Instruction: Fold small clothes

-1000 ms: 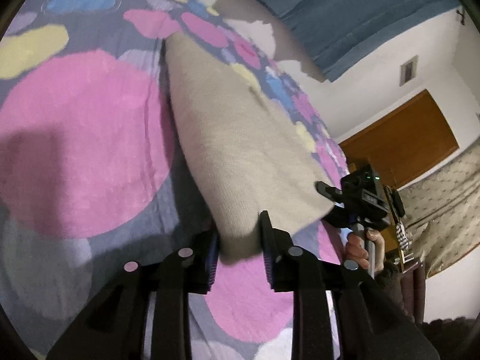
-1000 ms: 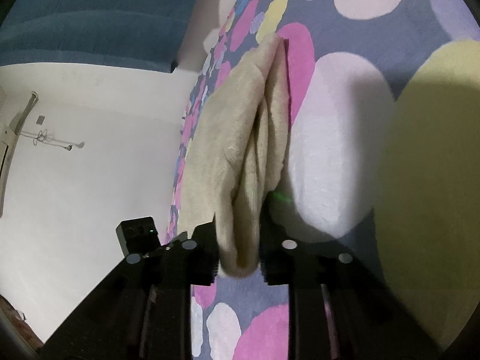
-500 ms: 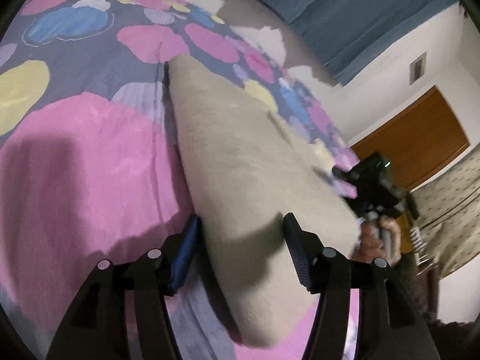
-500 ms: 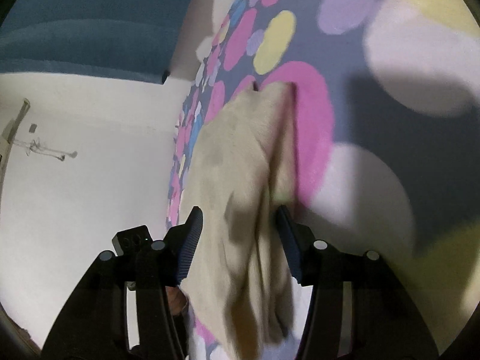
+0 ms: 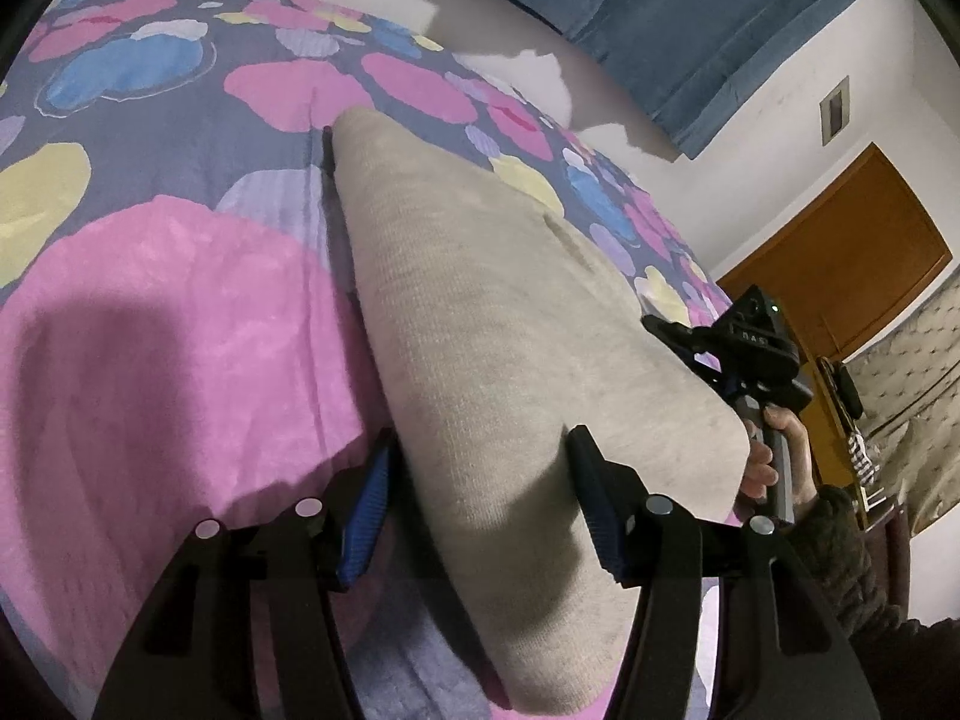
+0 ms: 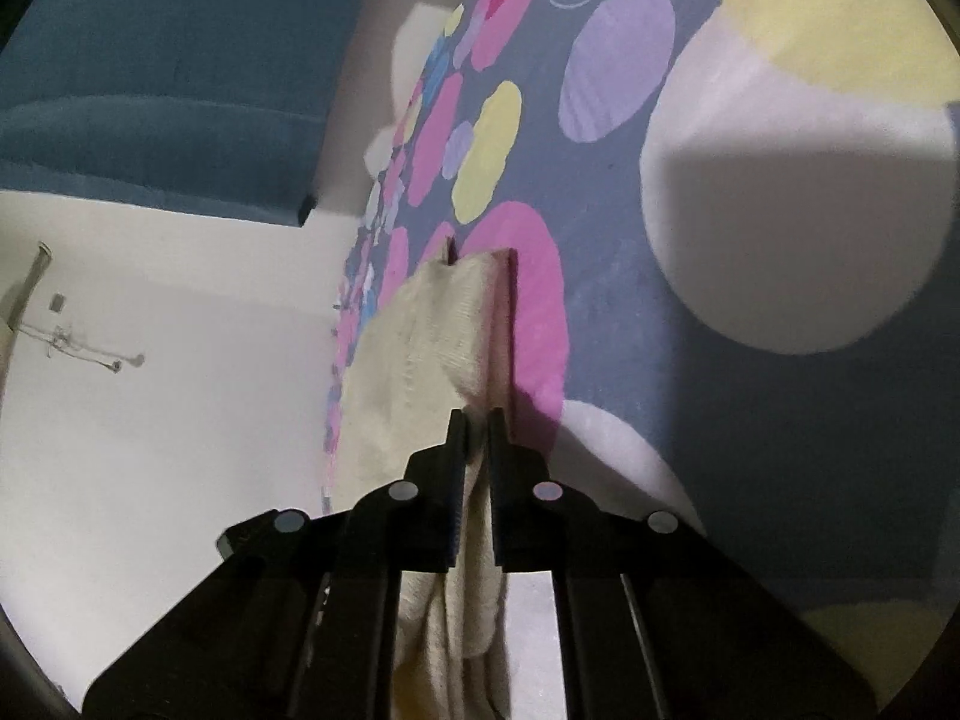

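Two close wrist views, shared beige garment (image 5: 498,360)

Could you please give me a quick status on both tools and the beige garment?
Left tool open, straddling the beige garment. Right tool shut on the garment's edge. Garment flat on the spotted blanket. Nothing in the way.

The folded garment (image 5: 492,360) lies on the bed (image 5: 180,360), running away from both grippers toward the curtain (image 5: 660,18) behind the bed's far edge. Its near end sits between the fingers of the left gripper (image 5: 480,504), apart from both. The right gripper (image 6: 476,420) pinches the garment's other near edge, and a door (image 5: 840,258) stands behind it.
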